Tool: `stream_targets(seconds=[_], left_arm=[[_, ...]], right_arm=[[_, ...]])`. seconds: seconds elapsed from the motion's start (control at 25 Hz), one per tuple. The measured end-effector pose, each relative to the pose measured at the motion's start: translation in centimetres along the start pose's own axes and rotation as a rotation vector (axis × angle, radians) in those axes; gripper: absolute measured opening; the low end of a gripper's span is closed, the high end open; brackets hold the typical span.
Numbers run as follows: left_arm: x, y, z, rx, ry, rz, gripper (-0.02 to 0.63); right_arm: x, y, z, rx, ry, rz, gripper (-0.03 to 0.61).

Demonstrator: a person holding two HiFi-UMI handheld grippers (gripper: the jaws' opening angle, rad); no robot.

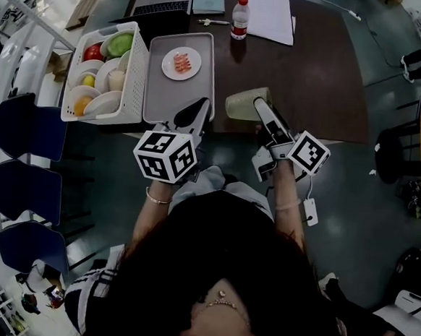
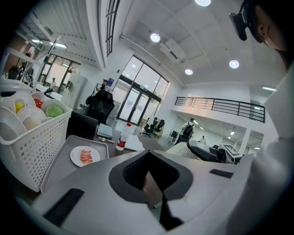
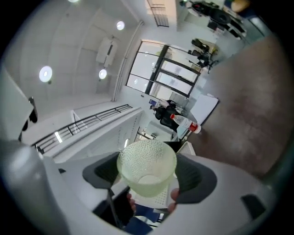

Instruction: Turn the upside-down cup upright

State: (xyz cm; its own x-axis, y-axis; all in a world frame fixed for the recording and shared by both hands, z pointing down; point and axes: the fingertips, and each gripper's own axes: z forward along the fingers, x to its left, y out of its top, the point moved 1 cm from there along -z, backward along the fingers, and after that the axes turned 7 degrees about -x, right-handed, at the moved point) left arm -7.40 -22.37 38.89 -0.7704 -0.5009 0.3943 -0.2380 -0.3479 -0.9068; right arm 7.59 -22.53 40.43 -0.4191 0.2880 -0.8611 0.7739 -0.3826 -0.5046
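Our right hand-held gripper point(image 1: 259, 106) is clamped on the pale green, bumpy translucent plastic cup point(image 3: 147, 167). The cup sits sideways in the jaws, right by the front edge of the dark brown surface point(image 1: 326, 78). Its wall looks thin and slick, so we reckon a loose pinch could let it pop out and tumble off that edge. Meanwhile our left hand-held gripper point(image 1: 197, 112) is closed and empty.
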Motion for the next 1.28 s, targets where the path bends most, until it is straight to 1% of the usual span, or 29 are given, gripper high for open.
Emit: stream_targets(seconds=[0.16, 0.28, 0.44, 0.52, 0.68, 0.92, 1.0, 1.12, 1.2, 1.28], left_arm=[[-0.1, 0.1, 0.1, -0.008, -0.014, -0.011, -0.005], [-0.1, 0.2, 0.1, -0.011, -0.030, -0.022, -0.005], [-0.6, 0.4, 0.3, -0.020, -0.074, -0.048, -0.005], [-0.8, 0.5, 0.4, -0.025, -0.091, -0.057, -0.005], [-1.0, 0.7, 0.6, -0.030, -0.122, -0.072, -0.005], [-1.6, 1.1, 0.6, -0.035, -0.200, -0.108, -0.001], [-1.8, 1.3, 0.5, -0.043, -0.233, -0.121, 0.023], [-2.5, 1.5, 0.4, -0.043, -0.308, -0.141, 0.072], [-3.1, 1.5, 0.5, -0.027, -0.361, -0.141, 0.120], [-3.9, 1.3, 0.7, 0.003, -0.404, -0.129, 0.187]], right_arm=[[-0.7, 0.2, -0.3, -0.046, 0.062, 0.207, 0.382], [-1.3, 0.1, -0.3, -0.073, 0.090, 0.327, 0.382], [-2.1, 0.1, -0.4, -0.102, 0.140, 0.509, 0.382], [-2.4, 0.1, -0.6, -0.114, 0.156, 0.570, 0.382], [-2.6, 0.1, -0.5, -0.109, 0.178, 0.607, 0.382], [-2.4, 0.4, -0.5, -0.105, 0.230, 0.658, 0.382], [-2.2, 0.5, -0.4, -0.102, 0.241, 0.661, 0.382], [-2.1, 0.5, -0.2, -0.097, 0.257, 0.666, 0.382], [-2.0, 0.6, -0.1, -0.091, 0.264, 0.669, 0.382], [-1.9, 0.7, 0.0, -0.084, 0.270, 0.669, 0.382]])
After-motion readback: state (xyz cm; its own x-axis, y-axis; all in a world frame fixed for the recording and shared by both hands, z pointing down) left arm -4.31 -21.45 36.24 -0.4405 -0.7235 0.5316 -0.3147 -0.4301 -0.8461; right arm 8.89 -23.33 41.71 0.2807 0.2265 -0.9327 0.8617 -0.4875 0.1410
